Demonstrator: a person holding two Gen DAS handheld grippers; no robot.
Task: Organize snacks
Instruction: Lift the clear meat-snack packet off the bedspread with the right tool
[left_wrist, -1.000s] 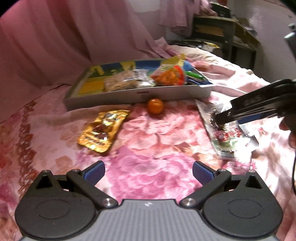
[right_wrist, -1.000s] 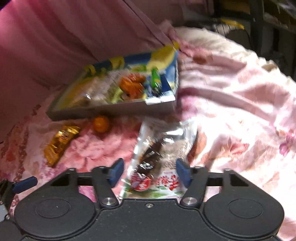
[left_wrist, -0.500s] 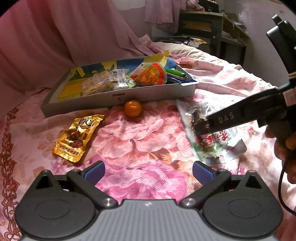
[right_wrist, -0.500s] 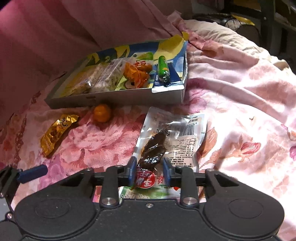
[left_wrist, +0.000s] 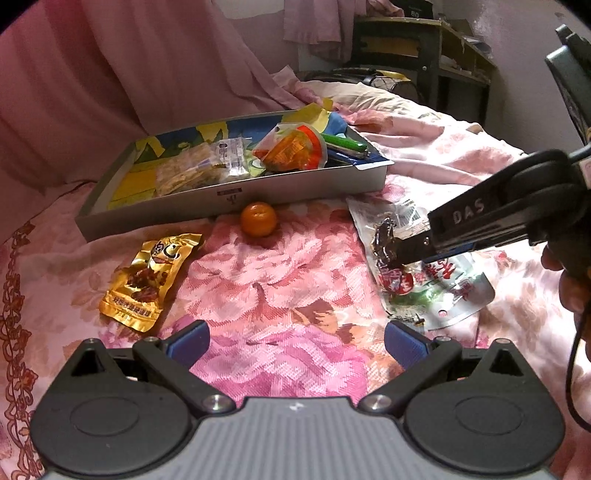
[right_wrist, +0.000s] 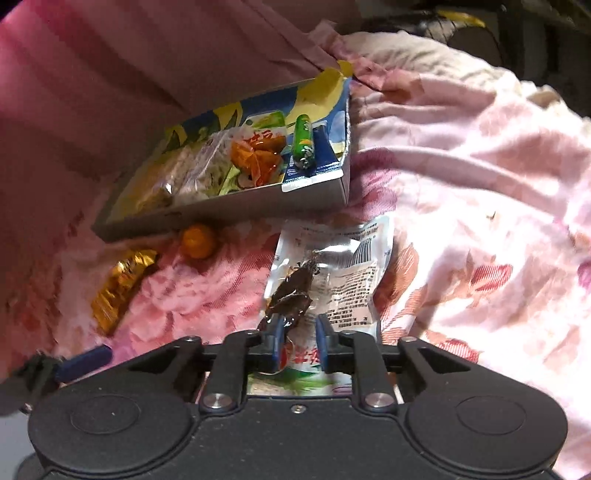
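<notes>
A grey box (left_wrist: 295, 190) holding several snack packs stands on the floral bedspread; it also shows in the right wrist view (right_wrist: 258, 206). A clear pack with dark meat (left_wrist: 413, 266) lies to its right front. My right gripper (right_wrist: 299, 343) is shut on the near end of this pack (right_wrist: 332, 280); the gripper also shows in the left wrist view (left_wrist: 410, 249). A gold snack pack (left_wrist: 147, 280) and a small orange (left_wrist: 258, 219) lie in front of the box. My left gripper (left_wrist: 295, 341) is open and empty above the bedspread.
Pink curtain (left_wrist: 129, 74) hangs behind the box. A dark desk (left_wrist: 417, 59) stands at the back right. The bedspread (left_wrist: 288, 288) is rumpled to the right. A hand (left_wrist: 569, 284) holds the right gripper.
My right gripper's fingers have closed onto the clear meat pack. The left gripper has drawn back and risen, so the box and snacks look farther off.
</notes>
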